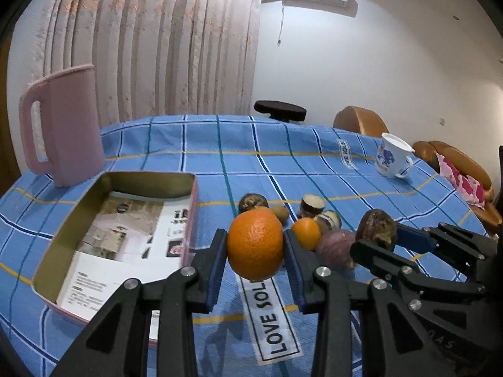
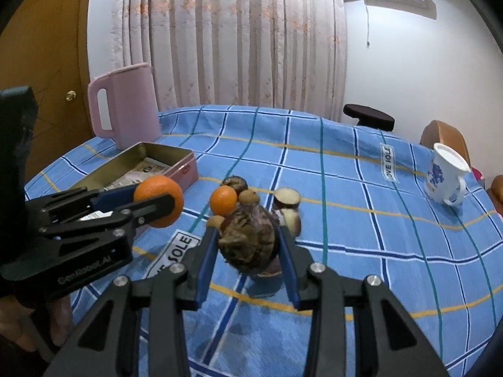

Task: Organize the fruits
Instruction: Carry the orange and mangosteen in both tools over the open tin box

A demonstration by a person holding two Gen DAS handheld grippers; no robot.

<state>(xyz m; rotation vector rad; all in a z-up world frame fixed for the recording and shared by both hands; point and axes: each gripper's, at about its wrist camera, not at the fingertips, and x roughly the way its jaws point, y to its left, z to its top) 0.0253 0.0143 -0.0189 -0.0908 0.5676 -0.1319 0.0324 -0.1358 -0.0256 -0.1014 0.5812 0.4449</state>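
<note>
Right gripper [image 2: 246,248] pinches a brown wrinkled fruit [image 2: 246,240] above the blue checked cloth [image 2: 361,220]. At left, the left gripper [image 2: 157,202] grips a big orange [image 2: 160,191] near the open tin [image 2: 176,163]. A smaller orange [image 2: 223,201] sits among the pile.

A big orange [image 1: 255,245] sits mid-frame, a wrinkly brown fruit [image 2: 246,240] too, maybe dried; more small fruits [image 1: 314,220] bunch behind.

2 oranges [image 1: 255,245] [image 1: 306,233], 1 tin box [image 1: 110,185], 1 pink jug [image 1: 61,128], 1 cup [image 1: 393,156] and 2 grippers [image 1: 255,248] [image 2: 248,245] are counted.
</note>
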